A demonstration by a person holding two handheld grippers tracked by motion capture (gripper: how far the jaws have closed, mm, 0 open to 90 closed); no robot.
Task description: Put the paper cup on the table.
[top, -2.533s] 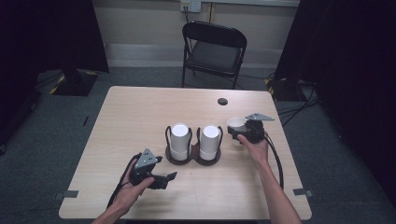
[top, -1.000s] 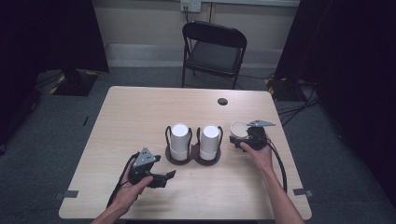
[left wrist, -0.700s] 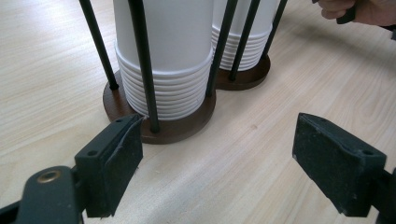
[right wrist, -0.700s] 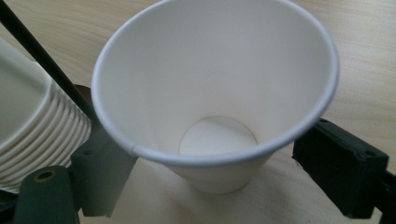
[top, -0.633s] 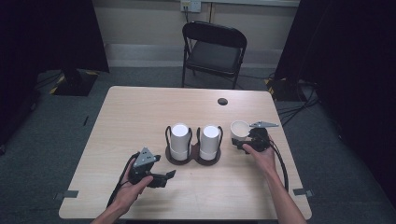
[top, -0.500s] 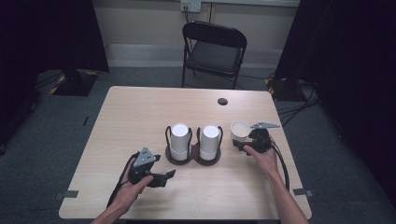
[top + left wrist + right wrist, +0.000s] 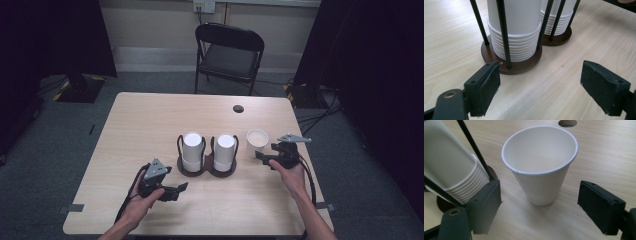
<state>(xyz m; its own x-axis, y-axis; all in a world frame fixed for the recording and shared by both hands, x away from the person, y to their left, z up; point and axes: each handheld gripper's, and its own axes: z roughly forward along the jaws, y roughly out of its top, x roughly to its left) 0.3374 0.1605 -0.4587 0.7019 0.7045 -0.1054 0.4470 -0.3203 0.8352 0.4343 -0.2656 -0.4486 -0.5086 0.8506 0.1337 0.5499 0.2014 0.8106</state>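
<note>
Backing off toward the table's near edge and closing slightly while still wide around nothing, right gripper (image 7: 263, 156) leaving upright paper cup (image 7: 539, 162) standing free beside the cup racks (image 7: 206, 168): light, thin-walled, crushable, calling for gentle mid-wall pinching.

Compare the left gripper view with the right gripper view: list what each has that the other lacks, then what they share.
Left gripper view alone: both wooden bases of the cup rack side by side, each with its stack of upside-down cups between black rods.

Right gripper view alone: a single paper cup standing upright and empty beyond wide-apart jaws, plus a round hole in the tabletop.

Both: the light wood table and stacked white cups.
</note>
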